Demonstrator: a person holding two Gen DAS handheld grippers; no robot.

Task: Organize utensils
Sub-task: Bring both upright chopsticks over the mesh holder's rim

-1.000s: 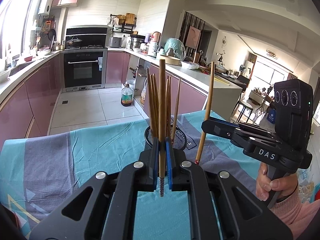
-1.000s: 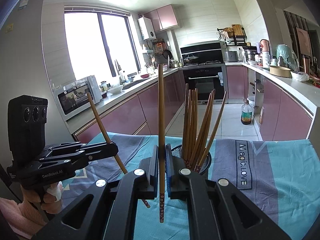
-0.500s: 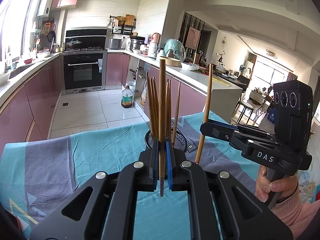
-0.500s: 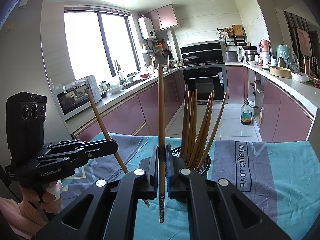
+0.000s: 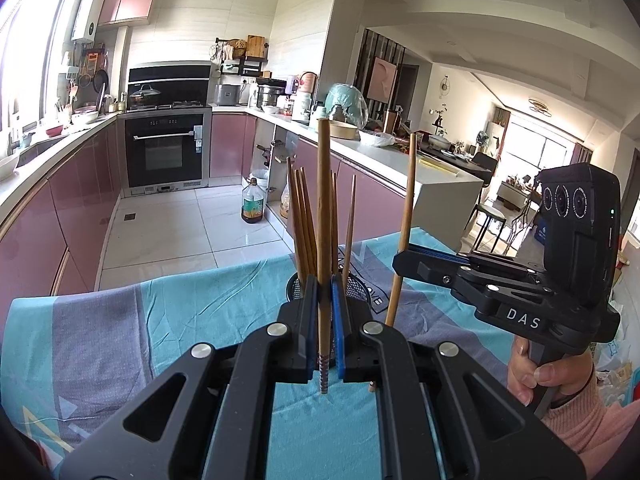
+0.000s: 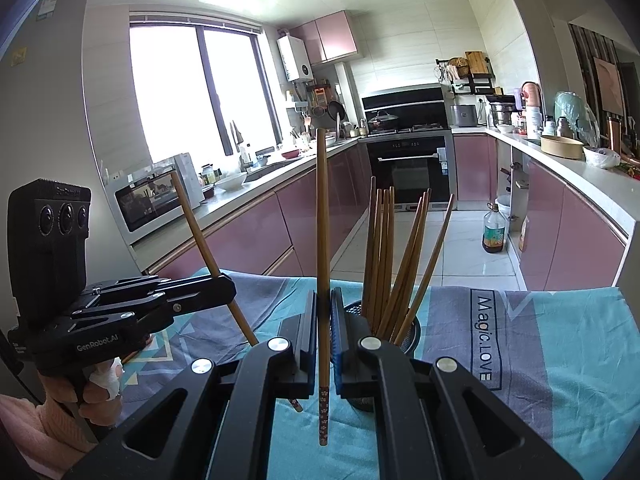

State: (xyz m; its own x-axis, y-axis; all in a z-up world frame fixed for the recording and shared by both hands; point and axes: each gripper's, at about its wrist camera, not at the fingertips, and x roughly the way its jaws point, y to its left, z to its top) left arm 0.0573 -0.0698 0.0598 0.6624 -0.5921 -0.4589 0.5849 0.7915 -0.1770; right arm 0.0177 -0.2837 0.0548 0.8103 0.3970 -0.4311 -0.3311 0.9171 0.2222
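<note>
My left gripper [image 5: 323,312] is shut on a brown chopstick [image 5: 323,216], held upright above the table. It also shows in the right wrist view [image 6: 224,292], with its chopstick [image 6: 200,236] tilted. My right gripper [image 6: 323,320] is shut on another upright chopstick [image 6: 322,220]. It shows in the left wrist view [image 5: 400,260] holding its chopstick [image 5: 405,216]. A black mesh holder [image 6: 412,328] stands on the table with several chopsticks [image 6: 384,256] in it. The holder [image 5: 356,286] sits just beyond my left gripper and just right of my right gripper.
The table has a teal and grey cloth [image 6: 560,344] with lettering. Beyond it are pink kitchen cabinets [image 5: 60,208], an oven [image 5: 166,152] and an oil bottle [image 5: 253,206] on the tiled floor. A white counter [image 5: 424,168] runs at the right.
Both grippers have shifted slightly and still hold their chopsticks upright; the holder now appears a little closer to my left gripper.
</note>
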